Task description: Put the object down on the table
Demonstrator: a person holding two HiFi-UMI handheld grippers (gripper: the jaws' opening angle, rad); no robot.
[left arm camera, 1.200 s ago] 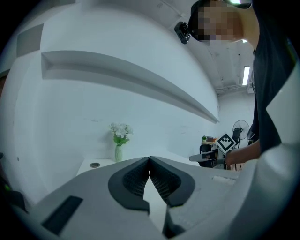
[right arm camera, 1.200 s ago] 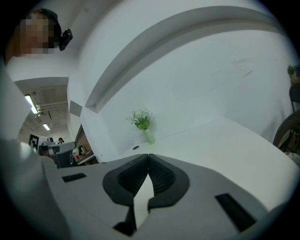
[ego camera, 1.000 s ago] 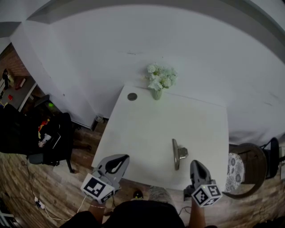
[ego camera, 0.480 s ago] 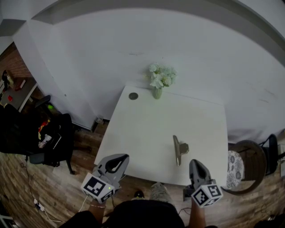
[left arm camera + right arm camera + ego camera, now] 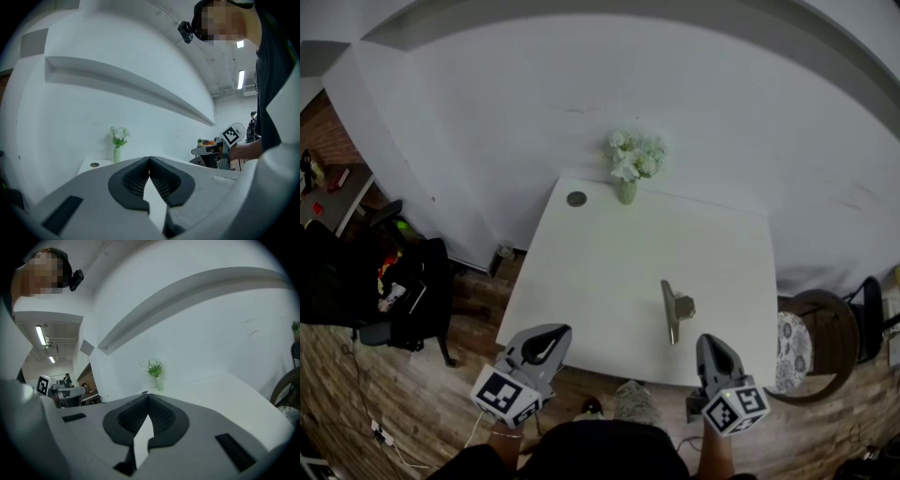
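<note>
A grey metal handle-like object [image 5: 673, 310] lies flat on the white table [image 5: 600, 267], near its front right. My right gripper [image 5: 710, 349] hovers just short of the table's front edge, a little to the right of the object and apart from it. Its jaws are shut with nothing between them, and their tips meet in the right gripper view [image 5: 148, 397]. My left gripper [image 5: 547, 343] hangs at the front left corner, also shut and empty, tips touching in the left gripper view [image 5: 149, 160].
A vase of white flowers [image 5: 628, 165] and a round grommet [image 5: 576, 199] sit at the table's far edge against the white wall. A wooden chair with a patterned cushion [image 5: 806, 349] stands to the right, a black office chair [image 5: 389, 300] to the left.
The head view has shifted slightly. Both grippers stay where they were, shut, and the metal object lies still on the table.
</note>
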